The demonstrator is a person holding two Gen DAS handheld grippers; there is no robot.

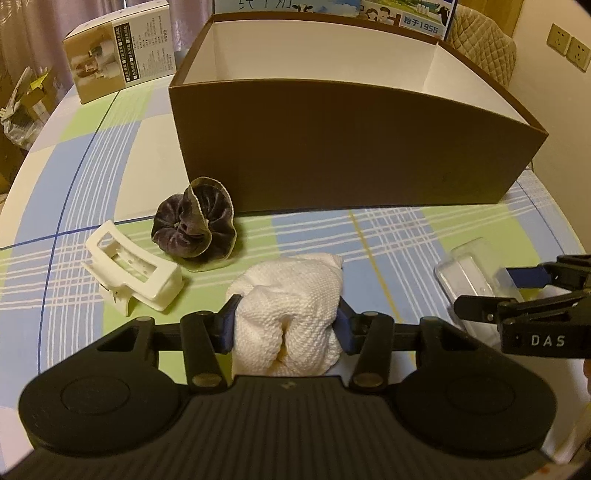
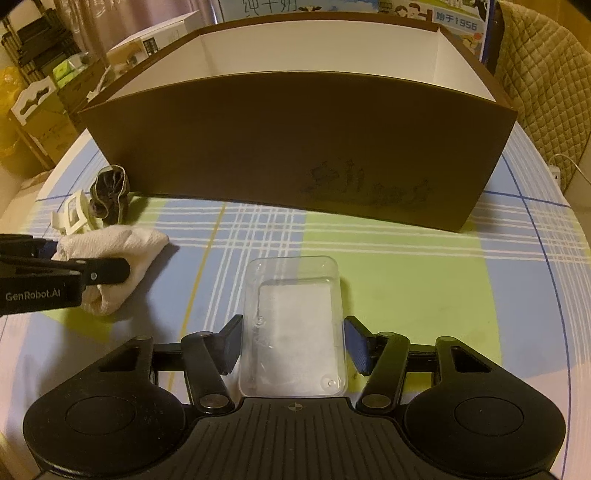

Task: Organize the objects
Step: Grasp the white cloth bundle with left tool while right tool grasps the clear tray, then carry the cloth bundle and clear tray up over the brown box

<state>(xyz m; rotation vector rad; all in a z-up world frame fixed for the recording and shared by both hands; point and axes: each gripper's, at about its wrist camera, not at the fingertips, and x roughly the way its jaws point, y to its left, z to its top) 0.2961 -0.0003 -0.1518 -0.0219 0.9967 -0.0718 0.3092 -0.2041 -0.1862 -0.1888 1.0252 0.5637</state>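
Observation:
My left gripper (image 1: 287, 325) is shut on a white rolled cloth (image 1: 291, 295) that rests on the checked tablecloth; the cloth also shows in the right wrist view (image 2: 122, 251). My right gripper (image 2: 293, 345) is open, its pads on either side of a clear plastic case (image 2: 295, 325) without pressing it; the case also shows in the left wrist view (image 1: 469, 277). A dark velvet scrunchie (image 1: 194, 225) and a white hair claw clip (image 1: 133, 269) lie left of the cloth. A large brown open box (image 1: 343, 147) with a white inside stands behind them.
A printed carton (image 1: 118, 62) stands at the back left of the table. A milk carton box (image 1: 406, 14) is behind the brown box. A quilted chair back (image 2: 546, 92) is at the right. The round table's edge (image 2: 576, 258) curves close on the right.

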